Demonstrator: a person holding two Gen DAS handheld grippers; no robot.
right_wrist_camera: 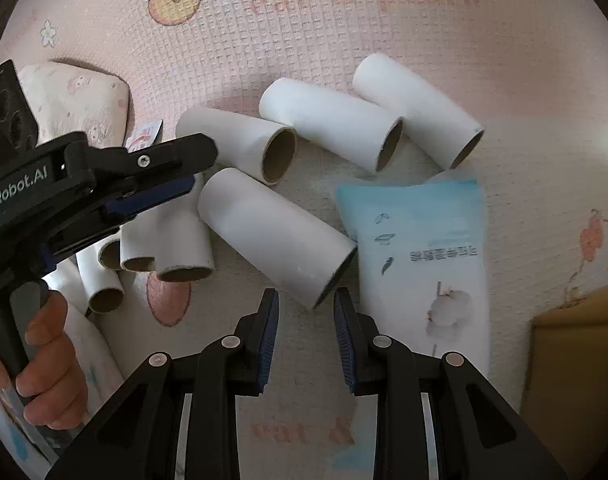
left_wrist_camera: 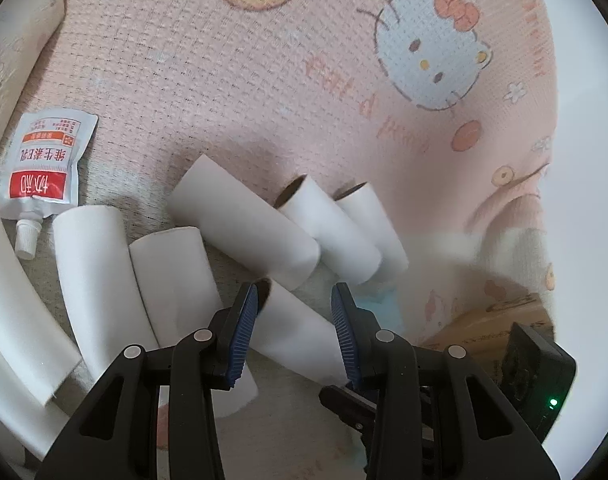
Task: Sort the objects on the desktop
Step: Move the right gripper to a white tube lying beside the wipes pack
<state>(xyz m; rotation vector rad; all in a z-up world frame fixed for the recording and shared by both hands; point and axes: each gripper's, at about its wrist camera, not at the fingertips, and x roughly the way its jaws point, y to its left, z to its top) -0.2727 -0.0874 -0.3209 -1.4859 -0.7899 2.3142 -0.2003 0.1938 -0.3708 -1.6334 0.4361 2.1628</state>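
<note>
worktop mat [left_wrist_camera: 223, 80]: pink printed cloth, covering the whole worktop and carrying everything.
tissue pack [right_wrist_camera: 424, 260]: blue-white soft pack, lying flat just right of the rolls; probably squashing and sliding under a pinch, so an edge is looking like the best hold.
rolls [right_wrist_camera: 328, 128]: white paper-wrapped tubes with brown cardboard cores, lying on their sides in a loose cluster, several touching; likely light, rolling easily and denting if squeezed hard.
target roll [left_wrist_camera: 299, 332]: lying slantwise between the left fingers, open end near the left pad; gripping across mid-body, gently, is looking safest.
left tongs [left_wrist_camera: 295, 292]: standing wide open and straddling that roll, not clamping it.
right tongs [right_wrist_camera: 306, 296]: closed down as far as they are going, with a narrow empty gap, holding nothing and hovering just short of the nearest roll [right_wrist_camera: 275, 240].
spout pouch [left_wrist_camera: 47, 160]: red-white sachet, lying flat at far left; floppy, so the capped neck is looking firmest.
</note>
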